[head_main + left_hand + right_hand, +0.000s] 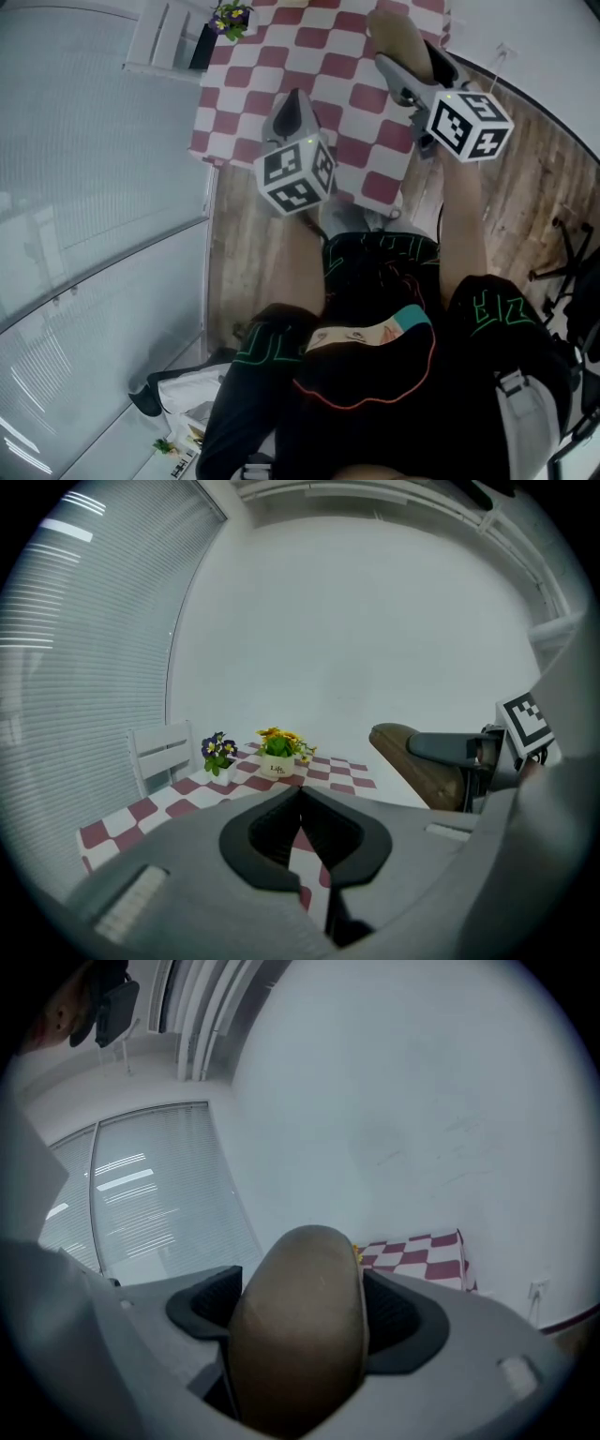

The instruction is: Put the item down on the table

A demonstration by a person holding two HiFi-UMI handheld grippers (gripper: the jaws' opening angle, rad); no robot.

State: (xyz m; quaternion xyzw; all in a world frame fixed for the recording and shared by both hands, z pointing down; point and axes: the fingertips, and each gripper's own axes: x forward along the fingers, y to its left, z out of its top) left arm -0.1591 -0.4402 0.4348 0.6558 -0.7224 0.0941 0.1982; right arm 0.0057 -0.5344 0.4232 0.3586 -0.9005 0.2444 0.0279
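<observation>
The brown oblong item (298, 1340) sits pinched between the jaws of the right gripper (302, 1305), which press on its two sides. It is held in the air over the right side of the table (330, 58), clear of the red-and-white checked cloth. The left gripper (301, 794) hangs over the table's near edge, left of the item, its jaws pressed together at the tips with nothing in them. At the table's far left corner stand a purple flower pot (218, 753) and a yellow flower pot (278, 753); a white chair (161, 749) stands just beside that corner.
</observation>
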